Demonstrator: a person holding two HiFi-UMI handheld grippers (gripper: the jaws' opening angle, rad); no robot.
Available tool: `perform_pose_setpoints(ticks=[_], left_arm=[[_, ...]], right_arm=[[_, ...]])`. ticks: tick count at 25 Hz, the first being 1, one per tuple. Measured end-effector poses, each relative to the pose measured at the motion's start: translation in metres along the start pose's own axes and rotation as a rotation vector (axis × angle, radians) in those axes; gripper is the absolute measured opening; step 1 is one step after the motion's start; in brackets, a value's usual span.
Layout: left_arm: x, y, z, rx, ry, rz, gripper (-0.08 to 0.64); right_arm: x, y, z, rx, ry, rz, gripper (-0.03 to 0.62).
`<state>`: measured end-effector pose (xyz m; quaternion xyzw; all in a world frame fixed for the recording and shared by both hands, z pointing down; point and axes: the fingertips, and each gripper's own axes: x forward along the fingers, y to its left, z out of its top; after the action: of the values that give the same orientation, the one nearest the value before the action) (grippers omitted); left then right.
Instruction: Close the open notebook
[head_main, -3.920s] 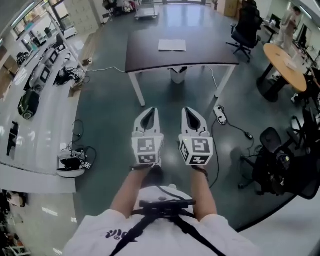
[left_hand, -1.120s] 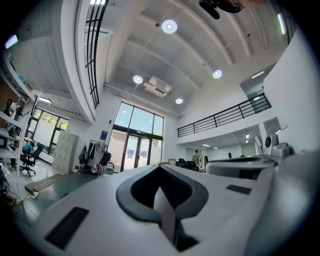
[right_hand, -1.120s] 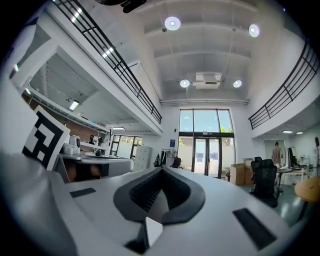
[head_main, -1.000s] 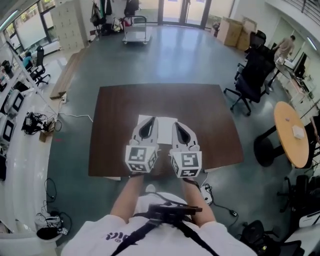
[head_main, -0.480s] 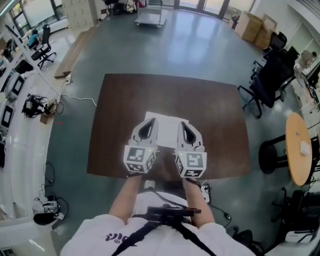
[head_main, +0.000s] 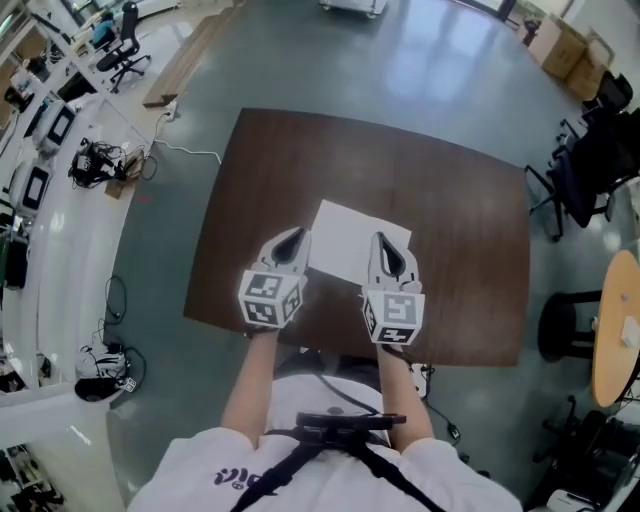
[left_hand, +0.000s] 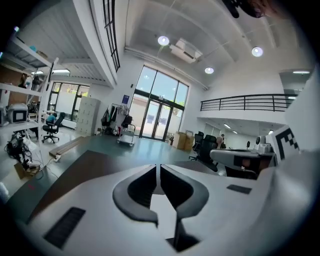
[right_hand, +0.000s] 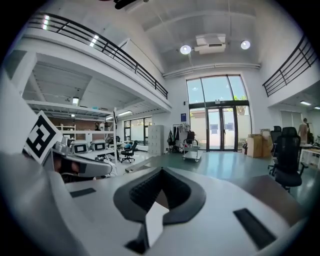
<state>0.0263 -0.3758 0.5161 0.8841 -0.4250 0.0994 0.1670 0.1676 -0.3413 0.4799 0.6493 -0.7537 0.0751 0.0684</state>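
Note:
The open notebook (head_main: 358, 243) lies flat as a white rectangle in the middle of the dark brown table (head_main: 460, 220). My left gripper (head_main: 297, 233) hovers at its near left edge, jaws shut with nothing held. At the notebook's near right edge my right gripper (head_main: 380, 238) is likewise shut and empty. In the left gripper view the closed jaws (left_hand: 158, 167) point across the table, with a strip of white page (left_hand: 162, 212) showing under them. The right gripper view shows its closed jaws (right_hand: 161, 172) over a white sliver of page (right_hand: 154, 220).
The table's front edge (head_main: 330, 340) runs just ahead of the person's body. Black office chairs (head_main: 590, 150) and a round wooden table (head_main: 615, 330) stand to the right. Cables and gear (head_main: 100, 160) lie on the floor at left. A cart (left_hand: 126, 135) stands far off by the glass doors.
Both grippers have come down toward the table and spread apart, from side by side over the notebook to its left and right near edges. Their jaws have stayed shut.

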Motion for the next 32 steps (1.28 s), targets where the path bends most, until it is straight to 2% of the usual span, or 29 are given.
perform_pose_setpoints(ticks=[4, 7, 12, 16, 18, 25, 32], left_arm=[[0.012, 0.013, -0.028, -0.043, 0.065, 0.015, 0.009], [0.021, 0.021, -0.055, -0.086, 0.146, -0.013, 0.009], [0.035, 0.030, -0.107, -0.105, 0.285, -0.018, 0.011], [0.045, 0.042, -0.140, -0.139, 0.349, 0.001, 0.014], [0.049, 0.044, -0.158, -0.157, 0.381, 0.003, 0.091], [0.064, 0.055, -0.211, -0.187, 0.456, 0.022, 0.212], [0.078, 0.068, -0.244, -0.169, 0.486, 0.031, 0.218]], right_arm=[[0.013, 0.003, -0.027, 0.009, 0.048, 0.044, -0.008], [0.023, 0.007, -0.047, 0.025, 0.075, 0.064, -0.008], [0.037, 0.012, -0.077, 0.042, 0.122, 0.090, -0.008], [0.049, 0.009, -0.089, 0.050, 0.147, 0.097, -0.008], [0.053, 0.005, -0.095, 0.050, 0.161, 0.101, -0.008], [0.058, -0.007, -0.123, 0.063, 0.215, 0.094, -0.008], [0.056, -0.013, -0.136, 0.048, 0.248, 0.082, -0.008]])
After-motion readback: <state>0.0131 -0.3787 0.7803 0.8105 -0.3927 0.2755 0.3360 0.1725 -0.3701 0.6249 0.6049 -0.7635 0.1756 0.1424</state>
